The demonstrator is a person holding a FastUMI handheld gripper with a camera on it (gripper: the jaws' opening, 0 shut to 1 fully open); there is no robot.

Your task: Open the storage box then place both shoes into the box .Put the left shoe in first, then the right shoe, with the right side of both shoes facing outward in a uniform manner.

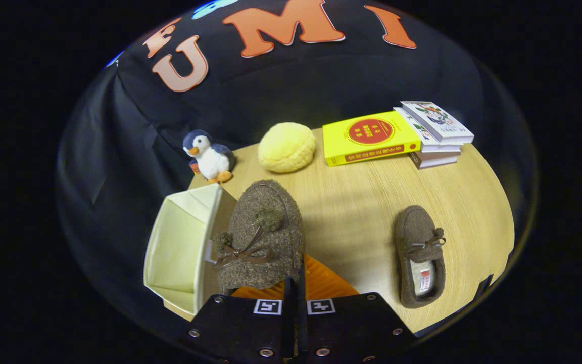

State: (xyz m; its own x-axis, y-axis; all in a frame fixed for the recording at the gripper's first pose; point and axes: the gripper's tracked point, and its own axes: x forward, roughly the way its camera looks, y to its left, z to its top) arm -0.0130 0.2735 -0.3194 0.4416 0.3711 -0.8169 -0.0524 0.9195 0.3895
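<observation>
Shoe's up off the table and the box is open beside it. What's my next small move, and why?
Probably ease the held shoe sideways over the mouth of the open storage box before lowering. The gripper looks shut on its heel, lifted, with the box right beside the shoe. The other shoe lies on the table, so this one goes in first.

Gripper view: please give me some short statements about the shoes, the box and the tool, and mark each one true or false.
1. The storage box is open. True.
2. Both shoes lie inside the box. False: the held shoe is beside it, and the second shoe lies on the table.
3. The tool is shut on the held shoe. True.
4. The penguin toy stands on the yellow book. False: it stands on the table.
</observation>
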